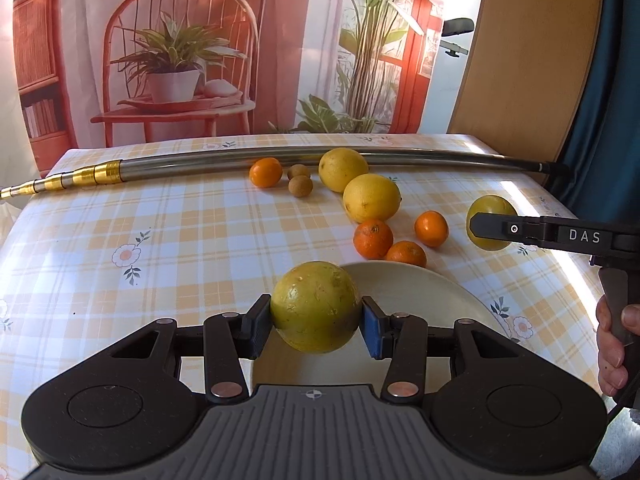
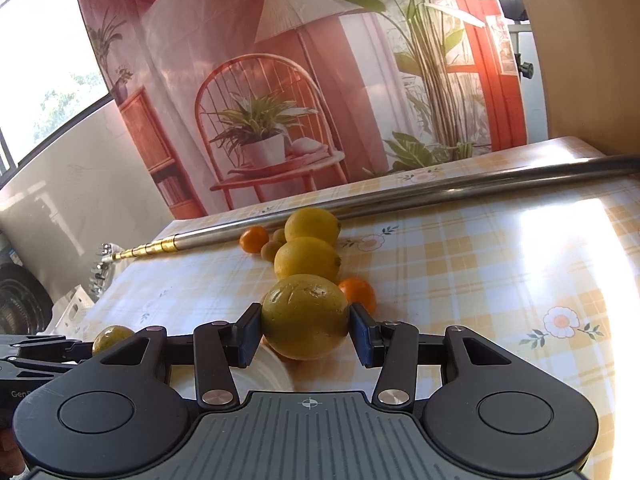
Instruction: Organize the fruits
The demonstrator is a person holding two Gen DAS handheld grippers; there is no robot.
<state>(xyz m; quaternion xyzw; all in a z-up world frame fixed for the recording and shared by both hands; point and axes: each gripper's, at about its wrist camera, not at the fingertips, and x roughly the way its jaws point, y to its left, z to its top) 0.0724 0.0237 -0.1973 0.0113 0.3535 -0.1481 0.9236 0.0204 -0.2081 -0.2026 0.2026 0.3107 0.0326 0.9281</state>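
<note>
- Left tool (image 1: pixel 316 326) is clamping a yellow-green round fruit (image 1: pixel 316 306) side-to-side, above the near rim of the cream plate (image 1: pixel 420 292); fruit is near-round, no clear long axis.
- Right tool (image 2: pixel 306 332) is gripping a second yellow-green fruit (image 2: pixel 305 316) off the counter (image 2: pixel 480 264).
- Lying on the cloth: 2 lemons (image 1: pixel 371 198), long axes approx. toward right; 4 small oranges (image 1: pixel 373 239); 2 small brown fruits (image 1: pixel 300 185).
- Metal pole (image 1: pixel 240 160) is running across the back, ends cut off.
- Plate is partly hidden by the tools.
</note>
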